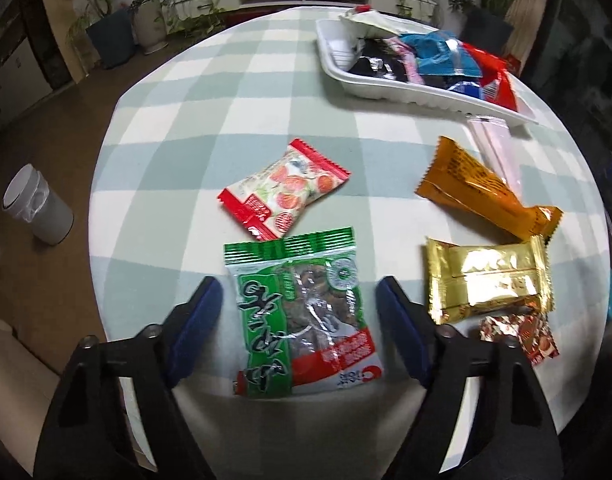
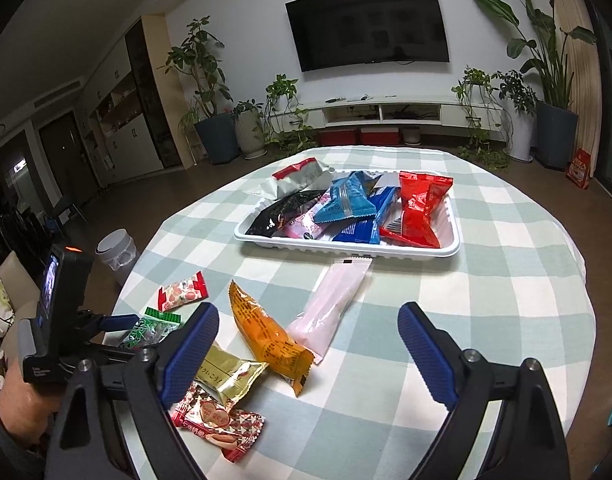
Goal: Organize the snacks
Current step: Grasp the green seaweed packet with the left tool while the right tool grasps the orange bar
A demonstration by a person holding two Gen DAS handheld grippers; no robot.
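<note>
Green snack packet [image 1: 304, 312] lies flat on the table [image 1: 210, 120] at its near edge, directly between the left gripper's [image 1: 298, 332] blue fingers [image 1: 194, 328]; fingers spread wide, one on each side of the packet, neither pad touching it. Red-and-white packet with fruit print [image 1: 284, 190] sits just beyond the green one, tilted. To the right: gold foil packet [image 1: 488, 280], with a small red-patterned packet [image 1: 520, 336] partly tucked under its near edge; orange packet [image 1: 486, 188] lies diagonally just beyond the gold one, and a pale pink stick packet [image 1: 496, 148] lies beside the orange one on the far side, its far end near the tray. White tray [image 1: 386, 90] at far right of the table holds a pile of packets: black, blue, red, white. Right gripper [image 2: 308, 354] hovers above the near part of the table, fingers [image 2: 424, 354] wide apart, holding nothing; its left finger overlaps the gold packet in view, contact not determinable. Table carries a green-and-white check cloth. White bin [image 1: 38, 210] stands on the floor at left.
</note>
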